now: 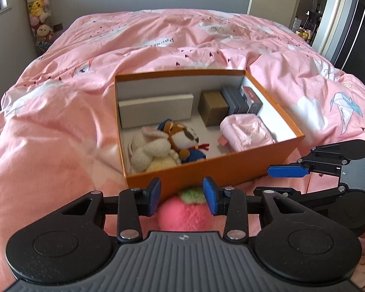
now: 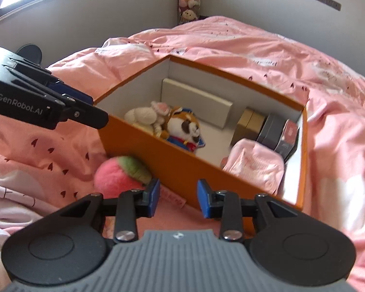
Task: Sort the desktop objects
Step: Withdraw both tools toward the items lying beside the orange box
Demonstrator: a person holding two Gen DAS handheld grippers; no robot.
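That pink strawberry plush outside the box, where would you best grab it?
Around the round pink body of the strawberry plush, coming down from above: it is soft and squashes, and it lies on the pink duvet against the orange box, whose wall blocks that side.

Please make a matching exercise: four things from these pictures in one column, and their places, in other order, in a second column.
1. strawberry plush
2. white rabbit plush
3. brown carton
4. pink pouch

A. in the box, beside the grey cases
B. on the duvet, outside the orange box
C. in the box, against the raccoon plush
D. in the box's near right corner

Pairs: 1-B, 2-C, 3-A, 4-D
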